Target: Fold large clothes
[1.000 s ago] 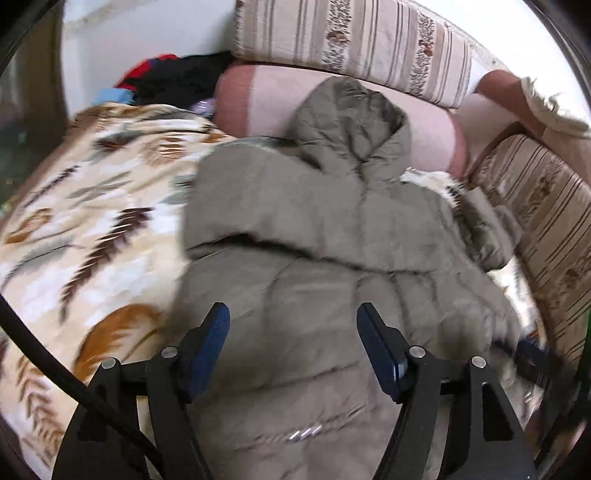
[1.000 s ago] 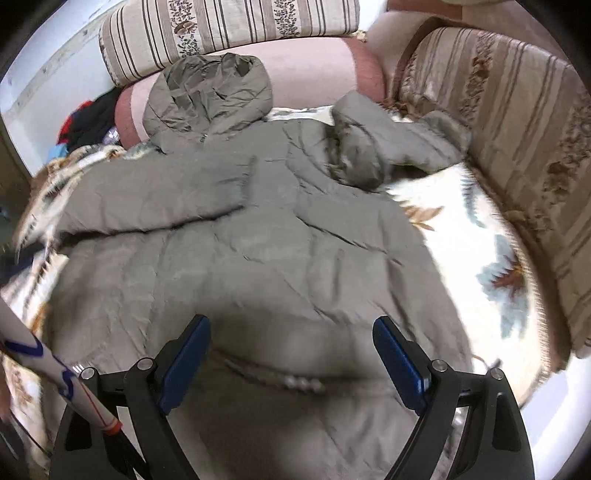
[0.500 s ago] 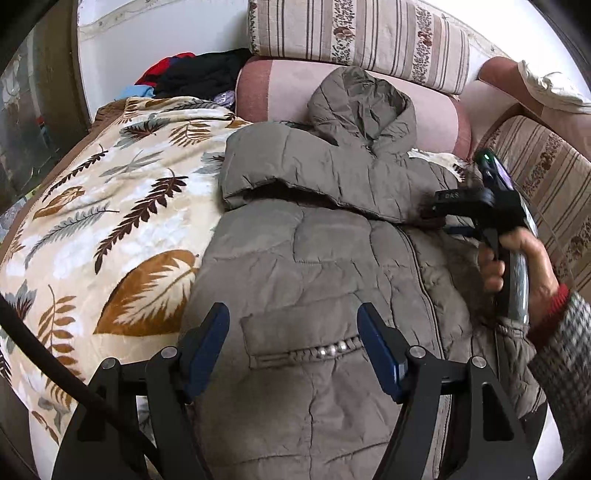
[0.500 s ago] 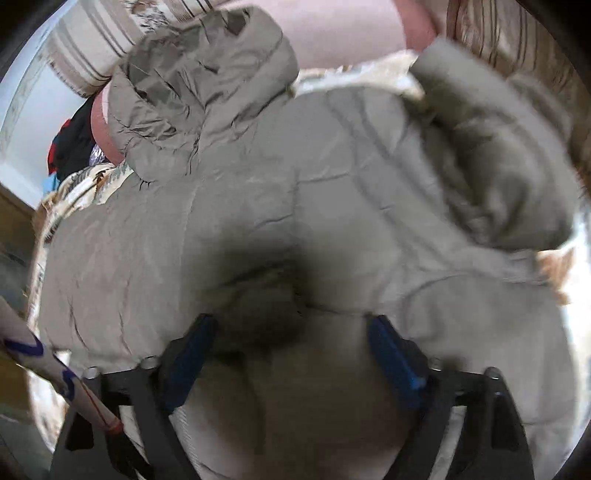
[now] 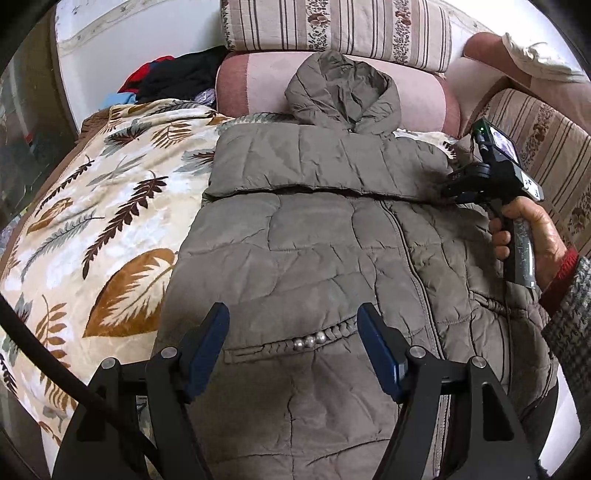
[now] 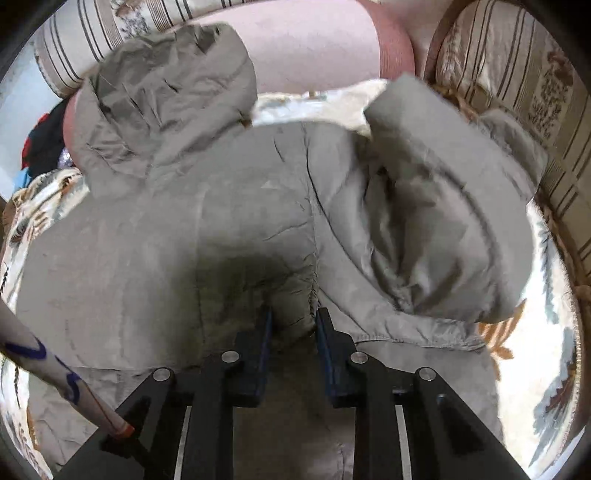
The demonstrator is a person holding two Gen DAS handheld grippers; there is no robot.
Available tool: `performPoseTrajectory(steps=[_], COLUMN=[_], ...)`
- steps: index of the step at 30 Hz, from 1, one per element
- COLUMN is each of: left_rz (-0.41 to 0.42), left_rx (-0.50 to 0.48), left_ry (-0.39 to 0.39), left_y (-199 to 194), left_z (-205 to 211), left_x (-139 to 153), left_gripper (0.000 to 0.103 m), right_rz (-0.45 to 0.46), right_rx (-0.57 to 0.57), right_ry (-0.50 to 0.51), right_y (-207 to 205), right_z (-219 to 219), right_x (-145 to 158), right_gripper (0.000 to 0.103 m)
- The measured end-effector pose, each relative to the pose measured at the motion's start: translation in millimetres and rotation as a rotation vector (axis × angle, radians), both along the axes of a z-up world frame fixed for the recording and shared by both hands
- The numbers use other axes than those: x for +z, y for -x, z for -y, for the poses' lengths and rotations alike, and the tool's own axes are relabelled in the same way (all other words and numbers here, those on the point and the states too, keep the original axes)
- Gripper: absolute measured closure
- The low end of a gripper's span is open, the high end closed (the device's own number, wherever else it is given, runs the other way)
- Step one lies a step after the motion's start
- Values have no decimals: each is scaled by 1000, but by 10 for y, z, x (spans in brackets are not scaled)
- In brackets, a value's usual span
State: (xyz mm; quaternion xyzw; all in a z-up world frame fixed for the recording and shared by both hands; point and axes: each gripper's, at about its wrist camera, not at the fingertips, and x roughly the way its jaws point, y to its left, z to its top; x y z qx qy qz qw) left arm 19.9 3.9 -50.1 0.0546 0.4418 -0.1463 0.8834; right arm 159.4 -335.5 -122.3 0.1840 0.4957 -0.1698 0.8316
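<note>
A grey-green hooded puffer jacket lies front up on a leaf-patterned blanket, its hood against a pink bolster. One sleeve is folded across the chest. My left gripper is open and empty above the jacket's pocket with its bead trim. My right gripper is shut on a pinch of jacket fabric near the right shoulder; it also shows in the left wrist view, held by a hand. The other sleeve lies bunched at the right.
A striped sofa back cushion and a pink bolster stand behind the jacket. A striped armrest runs along the right. Dark and red clothes are piled at the back left.
My right gripper moved in toward the jacket's shoulder and closed on the fabric. The left gripper drew back a little and stayed open.
</note>
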Motion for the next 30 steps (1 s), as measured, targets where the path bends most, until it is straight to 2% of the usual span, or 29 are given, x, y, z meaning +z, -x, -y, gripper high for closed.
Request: performPoseTrajectory(steps=[4, 5, 6, 8, 10, 12, 14, 18, 20, 24, 30], left_rz=[15, 16, 15, 5, -10, -20, -24, -23, -32, -61, -81], left_rx=[-9, -11, -14, -21, -33, -45, -61, -80, -79, -76, -71], left_ry=[-16, -17, -18, -17, -18, -23, -36, -73, -87, -116, -160], left_y=[16, 19, 17, 18, 23, 27, 38, 31, 2, -98, -244], left_z=[42, 57, 70, 113, 170, 227, 298, 421, 468, 575, 696], left_x=[50, 56, 57, 44, 13, -21, -58, -132, -180, -289, -397], left_gripper=[32, 32, 32, 32, 32, 32, 32, 32, 32, 32, 32], right_rz=[81, 123, 155, 212, 250, 250, 207, 143, 127, 120, 75], right_rx=[8, 24, 28, 15, -23, -79, -166, -330, -375, -435, -485], right_ry=[-67, -81, -77, -55, -19, 24, 69, 66, 81, 97, 147], right_y=[199, 316, 418, 627, 840, 1010, 1143, 1362, 1432, 1334, 953], right_z=[73, 102, 144, 272, 496, 763, 1131, 1888, 2133, 2568, 3082], right_x=[137, 236, 321, 460, 548, 542, 449, 184, 118, 22, -147], right_gripper=[58, 51, 42, 36, 36, 35, 35, 35, 35, 35, 35])
